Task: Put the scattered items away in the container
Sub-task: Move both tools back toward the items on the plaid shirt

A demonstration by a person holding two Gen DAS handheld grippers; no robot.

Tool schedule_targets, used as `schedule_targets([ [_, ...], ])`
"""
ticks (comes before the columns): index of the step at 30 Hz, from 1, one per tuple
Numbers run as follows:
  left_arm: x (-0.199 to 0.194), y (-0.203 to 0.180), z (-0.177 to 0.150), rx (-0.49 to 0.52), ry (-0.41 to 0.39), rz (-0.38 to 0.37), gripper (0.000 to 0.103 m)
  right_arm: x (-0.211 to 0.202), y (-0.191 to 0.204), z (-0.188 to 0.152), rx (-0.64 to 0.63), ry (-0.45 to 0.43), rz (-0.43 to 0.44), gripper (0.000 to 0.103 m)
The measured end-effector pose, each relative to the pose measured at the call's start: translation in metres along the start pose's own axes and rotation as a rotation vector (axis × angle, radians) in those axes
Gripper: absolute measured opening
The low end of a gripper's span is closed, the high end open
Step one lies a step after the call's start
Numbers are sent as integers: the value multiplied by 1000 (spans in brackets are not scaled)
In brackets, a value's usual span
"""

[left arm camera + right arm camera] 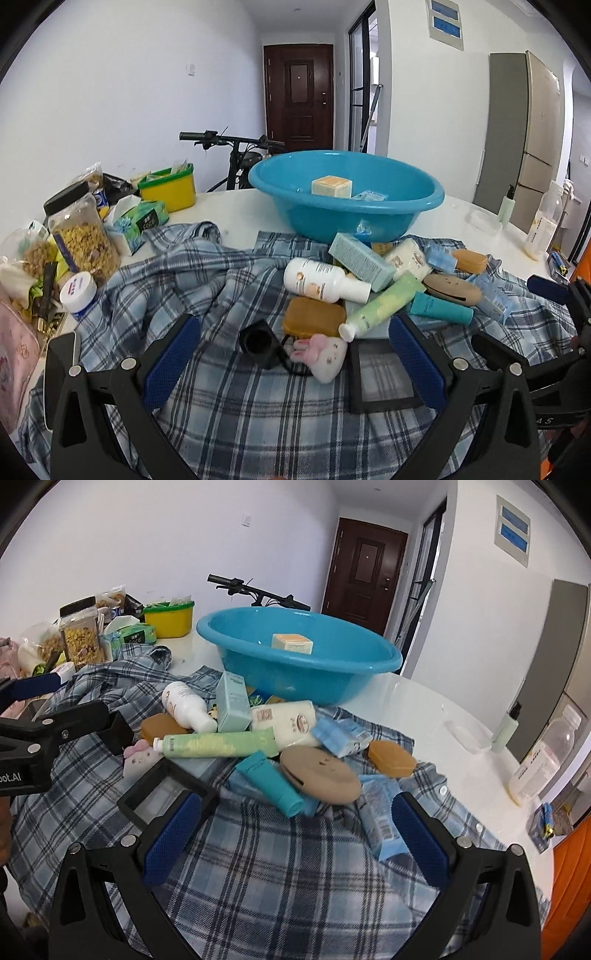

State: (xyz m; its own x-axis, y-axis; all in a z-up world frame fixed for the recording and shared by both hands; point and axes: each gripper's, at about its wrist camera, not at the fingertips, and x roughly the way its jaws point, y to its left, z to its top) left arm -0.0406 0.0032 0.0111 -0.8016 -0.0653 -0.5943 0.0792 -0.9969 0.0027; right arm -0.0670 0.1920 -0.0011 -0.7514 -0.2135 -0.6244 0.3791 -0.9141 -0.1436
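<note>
The blue basin (347, 206) sits at twelve o'clock on the worktop (229, 206), holding only a small box (331, 187) and a packet. Bottles, tubes and soaps are heaped on the plaid shirt (240, 398) before it. Both left tongs (293, 363) and right tongs (295, 843) gape apart, empty; most remains.

Black frames with silver screws carry blue textured fingers (173, 360).
</note>
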Motion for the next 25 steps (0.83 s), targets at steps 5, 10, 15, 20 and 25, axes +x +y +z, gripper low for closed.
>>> schedule_targets([
  [5, -5, 2, -2, -13, -8, -21, 103, 2, -9, -5, 69, 18, 14, 103],
  [10, -7, 0, -4, -10, -9, -26, 103, 4, -14, -7, 86, 31, 8, 103],
  [15, -5, -5, -5, 7, -3, -33, 103, 4, -15, -8, 91, 32, 12, 103],
  [20, -2, -7, -7, 10, 6, -31, 103, 4, -15, -9, 86, 32, 7, 103],
  [25, -2, -8, -9, 17, 4, -46, 103, 4, -18, -11, 100, 35, 4, 103],
])
